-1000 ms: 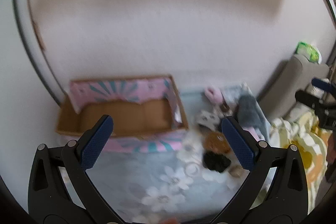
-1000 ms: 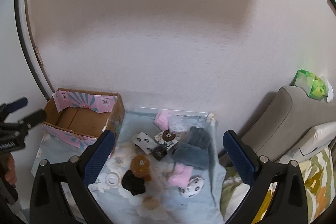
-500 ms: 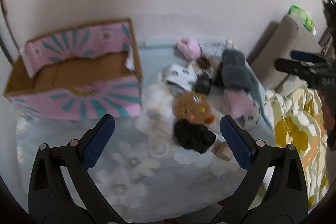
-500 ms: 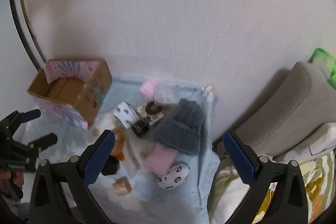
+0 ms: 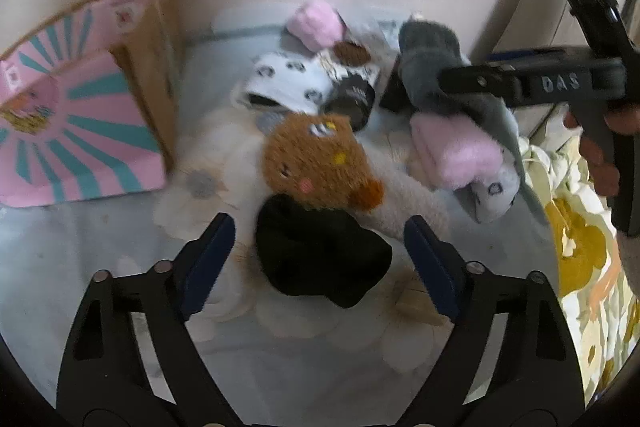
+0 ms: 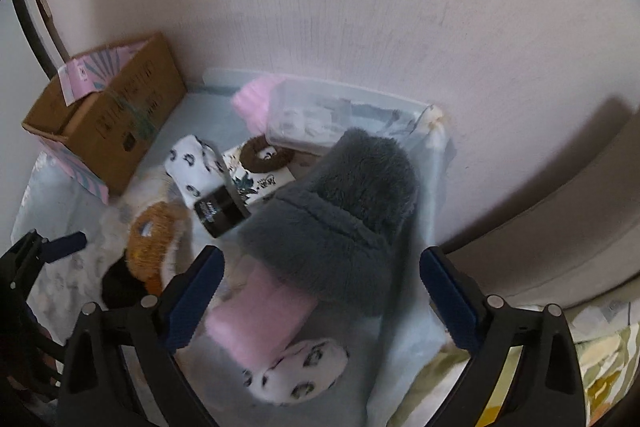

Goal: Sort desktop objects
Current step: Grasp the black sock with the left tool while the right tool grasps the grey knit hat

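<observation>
Left gripper point(image 5: 318, 253): fingers spread wide, holding nothing, one on each side of the black sock point(image 5: 320, 259) and just above it. Right gripper point(image 6: 322, 287): fingers likewise spread and empty, poised over the grey slipper point(image 6: 340, 215) and the pink sock point(image 6: 260, 315) partly tucked under it.

Location of items: all lie in a tight heap on the flower-print cloth point(image 5: 100, 259) covering the desk. The brown plush point(image 5: 316, 163) overlaps the far edge of the black sock. The spotted white sock point(image 5: 288, 85) and a small dark jar point(image 5: 352, 101) lie farther off. The cardboard box point(image 5: 80, 115), the likely destination, stands at the far left against the wall.

Risks noted:
- Closing the left fingers now may also pinch the brown plush or a fold of cloth, dragging neighbours along.
- The right fingers straddle two stacked items; a closure could catch both, or lift the slipper and roll the pink sock off the right edge.
- Both tools work close together; a sweep toward the box could bring them into collision.
- Motion blur makes exact contact impossible to confirm.
</observation>
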A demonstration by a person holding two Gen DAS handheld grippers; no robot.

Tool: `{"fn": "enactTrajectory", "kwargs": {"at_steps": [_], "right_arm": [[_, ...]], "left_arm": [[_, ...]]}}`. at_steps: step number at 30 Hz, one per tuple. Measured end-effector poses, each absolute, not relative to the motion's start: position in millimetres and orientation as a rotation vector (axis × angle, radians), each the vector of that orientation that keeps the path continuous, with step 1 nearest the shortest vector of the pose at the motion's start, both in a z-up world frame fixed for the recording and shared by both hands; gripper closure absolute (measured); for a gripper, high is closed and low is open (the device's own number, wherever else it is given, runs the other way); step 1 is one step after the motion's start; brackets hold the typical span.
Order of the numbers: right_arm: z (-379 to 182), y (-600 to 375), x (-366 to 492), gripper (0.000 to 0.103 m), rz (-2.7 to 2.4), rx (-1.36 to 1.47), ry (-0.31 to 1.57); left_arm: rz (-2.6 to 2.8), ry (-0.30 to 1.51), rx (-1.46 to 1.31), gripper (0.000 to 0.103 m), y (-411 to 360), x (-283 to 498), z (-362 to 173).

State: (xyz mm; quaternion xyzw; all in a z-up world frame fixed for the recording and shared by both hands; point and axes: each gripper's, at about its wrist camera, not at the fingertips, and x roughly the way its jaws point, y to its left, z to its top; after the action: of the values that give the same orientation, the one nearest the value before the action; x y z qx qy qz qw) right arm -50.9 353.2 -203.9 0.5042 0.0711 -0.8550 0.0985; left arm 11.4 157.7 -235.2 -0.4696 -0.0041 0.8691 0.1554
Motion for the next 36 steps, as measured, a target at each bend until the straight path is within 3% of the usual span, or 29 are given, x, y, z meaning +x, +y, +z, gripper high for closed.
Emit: {"fn": "enactTrajectory", "kwargs": {"at_steps": [5,7,10,16,18,26,36], "right_arm": [[-223.5,357.4,-66.7,0.019,-2.484,1.499,0.185],[-231.8,357.4,-72.7,0.04,-2.447,1.514,0.162],[-239.5,358.0,-77.9,0.05,-2.429,1.535,0.172],[-228.1,365.3,-76.9,0.079,-2.431,1.534,0.139],[-223.4,366.8,-75.2,0.083,-2.439,1.528,0.143],[-189.9,369.4,-60.7,0.086,-2.47,1.499,0.141],[-130.0,366.3,-49.1,0.086,-2.514,1.41,0.139]], "left_arm": [[2.466,-0.005,-1.348,0.042,161.1,13.4,-249.8],[2.472,0.028,-1.335,0.058,161.6,14.5,-250.2],[2.473,0.022,-1.343,0.071,155.2,11.8,-249.5],[2.472,0.011,-1.359,0.079,145.1,14.1,-247.5],[2.472,0.008,-1.355,0.08,143.7,16.2,-243.7],[2.502,0.025,-1.355,0.08,135.7,14.0,-218.2],[2.557,0.032,-1.289,0.08,100.2,11.9,-144.9]]}}
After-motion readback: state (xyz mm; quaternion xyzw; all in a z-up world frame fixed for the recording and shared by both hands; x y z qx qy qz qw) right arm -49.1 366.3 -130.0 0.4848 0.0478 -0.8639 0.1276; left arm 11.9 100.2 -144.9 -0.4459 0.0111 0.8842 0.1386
